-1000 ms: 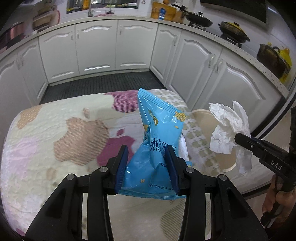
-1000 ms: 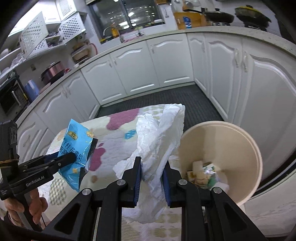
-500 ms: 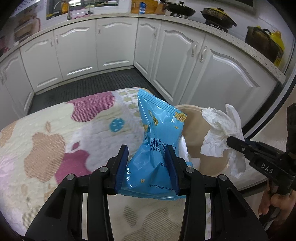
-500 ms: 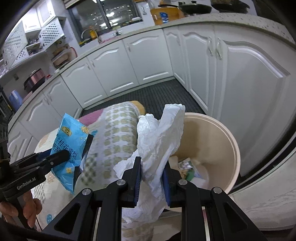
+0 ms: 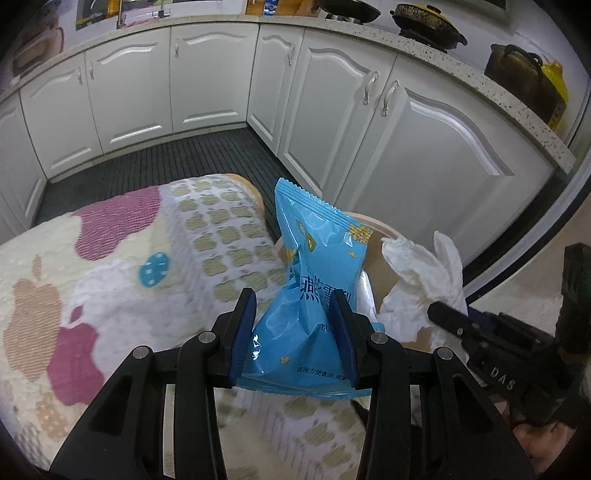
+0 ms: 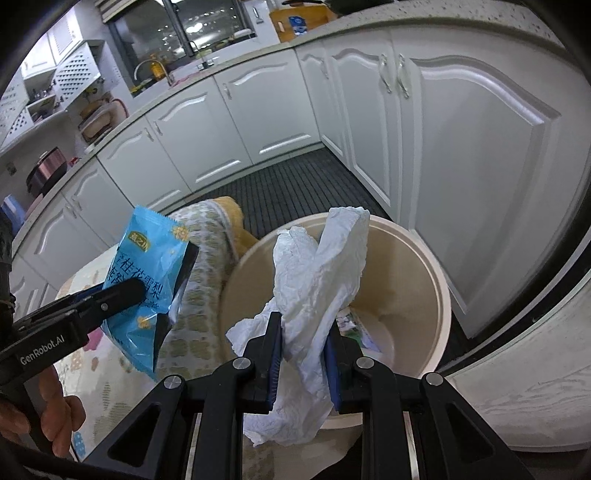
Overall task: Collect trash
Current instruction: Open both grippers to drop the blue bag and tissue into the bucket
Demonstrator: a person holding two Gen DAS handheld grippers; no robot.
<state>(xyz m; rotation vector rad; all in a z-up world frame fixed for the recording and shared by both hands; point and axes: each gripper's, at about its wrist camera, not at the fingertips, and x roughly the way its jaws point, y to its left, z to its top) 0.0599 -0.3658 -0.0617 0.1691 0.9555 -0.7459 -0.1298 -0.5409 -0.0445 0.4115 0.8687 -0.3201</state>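
My left gripper (image 5: 293, 306) is shut on a blue snack packet (image 5: 317, 273), held upright above the edge of the patterned tablecloth (image 5: 110, 280). The right wrist view shows that packet (image 6: 147, 273) at the left, pinched by the left gripper's fingers (image 6: 125, 293). A crumpled white tissue (image 6: 317, 280) is clamped in my right gripper (image 6: 304, 328), which is shut on it and hangs over the mouth of the beige trash bin (image 6: 443, 302). From the left wrist view the tissue (image 5: 421, 284) and the right gripper's fingers (image 5: 447, 317) appear at the right, over the bin (image 5: 376, 229).
Scraps of trash (image 6: 354, 325) lie at the bin's bottom. White cabinets (image 5: 406, 147) stand close behind and right of the bin, with a dark ribbed floor mat (image 5: 159, 166) between. A hand (image 6: 55, 417) grips the left handle. Pots (image 5: 424, 22) sit on the counter.
Both grippers have moved right and down toward the bin with their loads. The tissue now hangs over the bin's mouth, and the packet has come from mid-table to the table's right edge.
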